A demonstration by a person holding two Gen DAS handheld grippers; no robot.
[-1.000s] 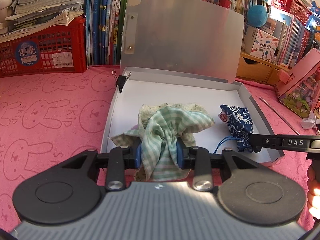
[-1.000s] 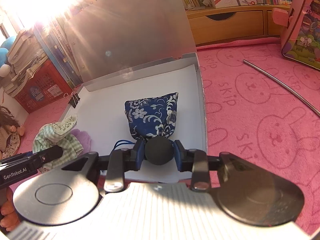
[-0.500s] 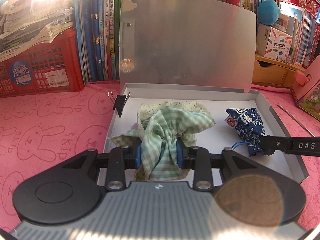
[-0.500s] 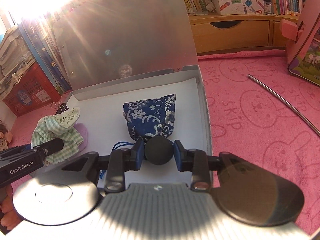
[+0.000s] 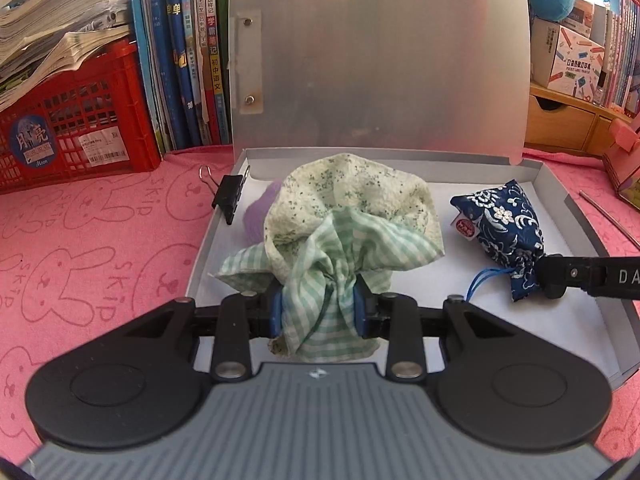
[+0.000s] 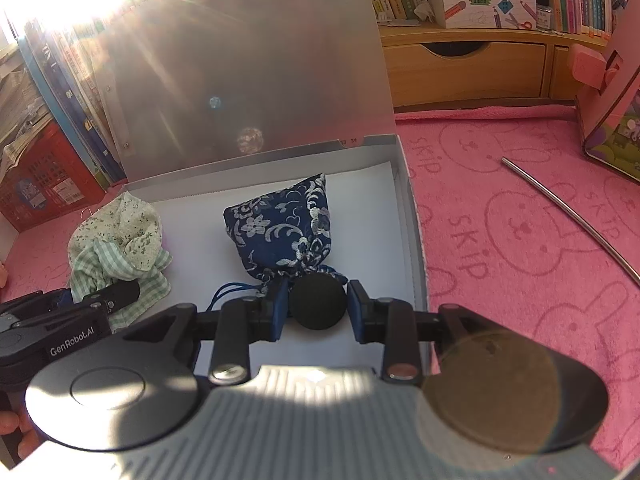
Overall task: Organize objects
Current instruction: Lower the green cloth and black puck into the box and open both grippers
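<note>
left edge: red crate (image 5: 76, 128) sitting on the pink cloth (image 5: 100, 264), books standing behind it. a black binder clip (image 5: 229, 197) is biting the left wall of the grey box (image 5: 576, 216), whose lid is standing open.

left gripper (image 5: 318, 312) is clenching the gathered neck of the green checked pouch (image 5: 344, 232); the pouch body is sitting inside the box, left-centre. something lilac (image 5: 260, 216) is lying behind it, too hidden to name.

further right: the blue floral pouch (image 6: 280, 228) is also inside the box, right-centre, near the right wall. right gripper (image 6: 318, 306) is closing around a black ball (image 6: 318, 306) at the pouch's drawstring end; pads seem to be touching the ball, so i read it as grasped.

far right: a thin metal rod (image 6: 568, 212) is lying loose on the cloth, well apart from the box.

progress, as a judgement: both pouches appear to be at their places in the box, neither let go yet. remaining: opening both tongs, pulling clear, perhaps shutting the lid. whether the rod belongs to the job i cannot tell.
</note>
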